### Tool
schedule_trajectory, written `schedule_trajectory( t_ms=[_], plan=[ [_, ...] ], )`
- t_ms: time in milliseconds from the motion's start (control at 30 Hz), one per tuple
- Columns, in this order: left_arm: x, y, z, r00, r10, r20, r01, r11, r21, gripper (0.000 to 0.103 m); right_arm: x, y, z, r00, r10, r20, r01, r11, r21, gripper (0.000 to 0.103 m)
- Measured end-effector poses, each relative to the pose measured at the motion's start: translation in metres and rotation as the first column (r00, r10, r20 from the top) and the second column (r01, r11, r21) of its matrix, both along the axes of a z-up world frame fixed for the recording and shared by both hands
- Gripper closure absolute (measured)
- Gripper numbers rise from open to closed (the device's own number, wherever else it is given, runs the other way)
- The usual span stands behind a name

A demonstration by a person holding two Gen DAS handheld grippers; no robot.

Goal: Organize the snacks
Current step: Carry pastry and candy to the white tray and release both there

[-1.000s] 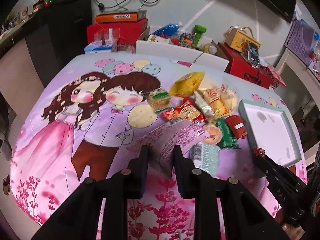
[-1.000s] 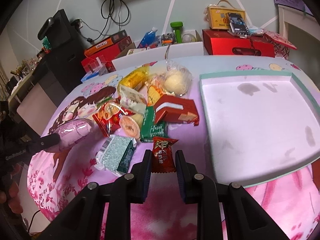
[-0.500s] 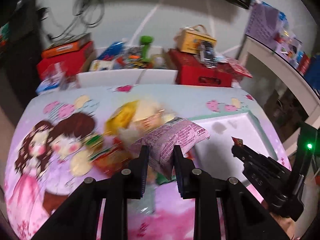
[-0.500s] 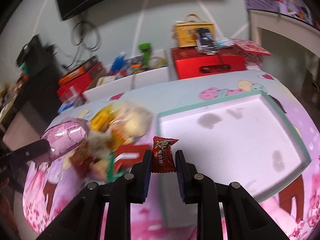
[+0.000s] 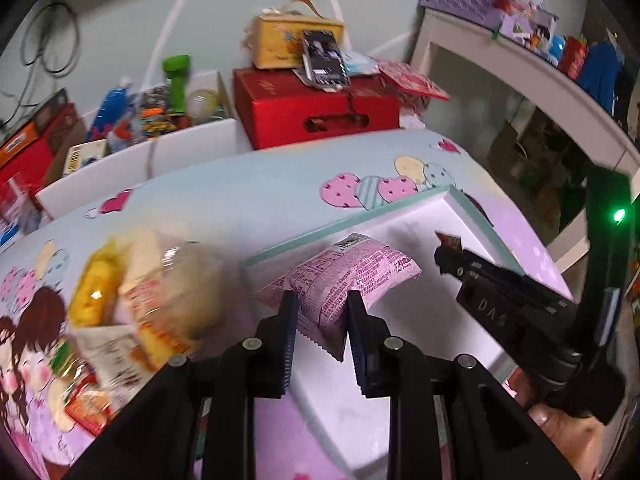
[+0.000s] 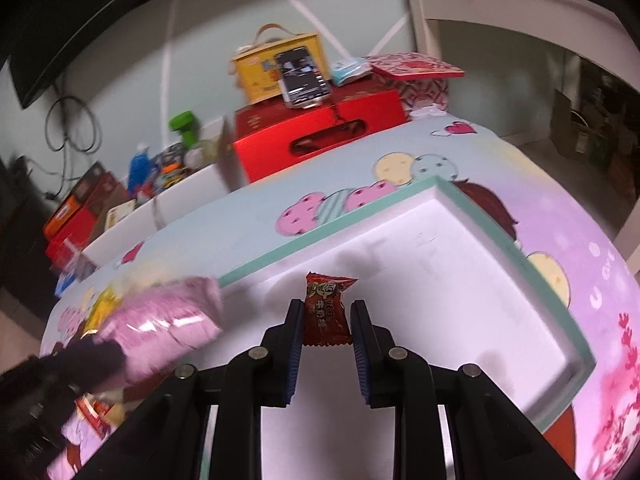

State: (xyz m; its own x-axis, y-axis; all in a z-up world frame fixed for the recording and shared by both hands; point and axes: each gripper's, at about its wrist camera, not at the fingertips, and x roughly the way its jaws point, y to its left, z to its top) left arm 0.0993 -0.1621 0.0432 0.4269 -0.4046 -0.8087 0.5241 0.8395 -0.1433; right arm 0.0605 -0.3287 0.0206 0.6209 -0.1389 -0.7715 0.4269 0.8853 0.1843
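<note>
My left gripper (image 5: 322,312) is shut on a pink snack bag (image 5: 344,276) and holds it over the near-left part of the white tray (image 5: 348,226) with the teal rim. My right gripper (image 6: 325,322) is shut on a small red candy packet (image 6: 325,308) and holds it above the tray (image 6: 448,192). The pink bag also shows at the left of the right wrist view (image 6: 164,320). The right gripper shows at the right of the left wrist view (image 5: 444,254). A pile of snacks (image 5: 140,292) lies on the cartoon tablecloth left of the tray.
Behind the table stand a red box (image 5: 316,114) with a yellow case (image 5: 288,42) and a phone (image 5: 324,58) on it, and a white bin of clutter (image 5: 152,120). A white shelf (image 5: 520,72) is at the right.
Both grippers have swung to the right, from over the snack pile to over the white tray, each still holding its snack.
</note>
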Motion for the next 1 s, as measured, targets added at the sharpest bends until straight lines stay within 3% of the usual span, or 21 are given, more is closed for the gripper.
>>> schedule_trajectory(
  t_ms=[267,500,567,633,700,767,800,933,1000],
  plan=[
    [0.019,-0.038,-0.033,0.999,-0.019,-0.040,0.021,0.998,0.055,0.076,0.016,-0.028,-0.017,0.998,-0.047,-0.037,0.047,0.999,-0.007,0.077],
    [0.017,-0.034,-0.042,0.998,0.009,-0.054,-0.005,0.997,0.078,0.075,0.016,-0.040,-0.032,0.994,-0.071,-0.080,0.076,0.995,0.061,0.076],
    [0.015,-0.030,-0.036,0.999,0.016,-0.052,-0.013,0.997,0.071,0.066,0.015,-0.042,-0.033,0.993,-0.078,-0.089,0.084,0.994,0.068,0.076],
    [0.014,-0.024,-0.030,0.999,0.028,-0.044,-0.026,0.998,0.060,0.040,0.014,-0.041,-0.031,0.993,-0.077,-0.093,0.083,0.994,0.071,0.076],
    [0.012,-0.015,-0.023,0.998,0.047,-0.030,-0.046,0.998,0.041,0.036,0.013,-0.042,-0.031,0.993,-0.075,-0.095,0.082,0.994,0.078,0.071],
    [0.011,-0.002,-0.018,0.996,0.081,-0.026,-0.080,0.996,0.033,0.033,0.012,-0.041,-0.030,0.992,-0.076,-0.097,0.084,0.993,0.079,0.056],
    [0.011,0.002,-0.017,0.995,0.094,-0.025,-0.093,0.995,0.034,0.028,0.011,-0.041,-0.029,0.992,-0.076,-0.096,0.084,0.994,0.076,0.043],
    [0.010,0.034,-0.011,0.984,0.175,-0.010,-0.175,0.984,0.022,0.019,0.008,-0.037,-0.023,0.993,-0.070,-0.093,0.076,0.995,0.059,0.040],
    [0.010,0.047,-0.010,0.977,0.215,-0.004,-0.215,0.976,0.025,0.017,0.006,-0.033,-0.021,0.994,-0.064,-0.091,0.069,0.996,0.056,0.032]
  ],
)
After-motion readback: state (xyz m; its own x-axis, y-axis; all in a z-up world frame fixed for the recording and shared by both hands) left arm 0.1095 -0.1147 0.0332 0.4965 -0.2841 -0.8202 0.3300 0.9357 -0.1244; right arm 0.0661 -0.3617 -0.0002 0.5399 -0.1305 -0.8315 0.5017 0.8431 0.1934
